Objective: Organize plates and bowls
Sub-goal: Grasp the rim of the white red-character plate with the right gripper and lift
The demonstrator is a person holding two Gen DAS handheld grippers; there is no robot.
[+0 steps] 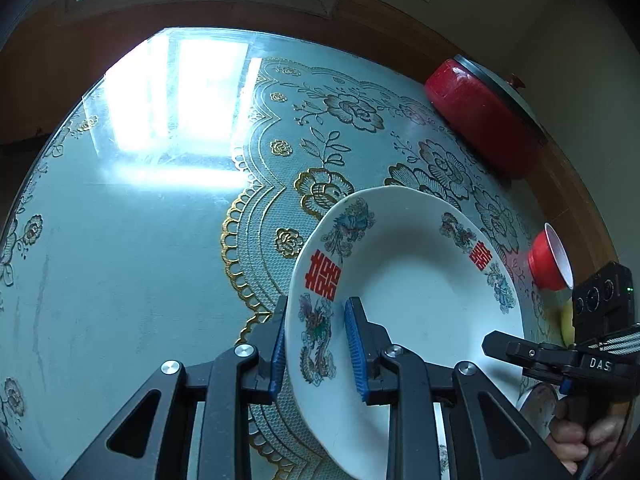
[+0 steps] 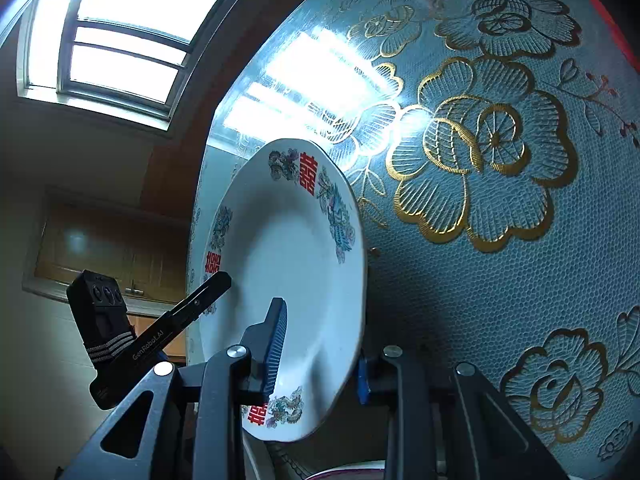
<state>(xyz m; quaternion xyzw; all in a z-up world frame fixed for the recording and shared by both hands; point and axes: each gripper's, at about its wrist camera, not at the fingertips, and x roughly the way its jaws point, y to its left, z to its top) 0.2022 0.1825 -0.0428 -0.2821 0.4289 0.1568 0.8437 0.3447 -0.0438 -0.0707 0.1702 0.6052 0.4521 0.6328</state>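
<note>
A white plate [image 1: 412, 280] with red characters and dragon and phoenix prints is held above the table by both grippers. My left gripper [image 1: 316, 348] is shut on its left rim, one blue pad under the rim and one inside. My right gripper [image 2: 320, 360] is shut on the plate [image 2: 288, 264] at the opposite rim; it also shows in the left wrist view [image 1: 516, 350] at the plate's right edge. A small red bowl [image 1: 550, 258] with a white inside lies on the table to the right.
The round table [image 1: 120, 240] has a blue and gold lace cloth under glass. A red pot [image 1: 480, 120] with a lid stands at the far right edge near the wall. More dishes [image 2: 344, 470] show partly below the plate.
</note>
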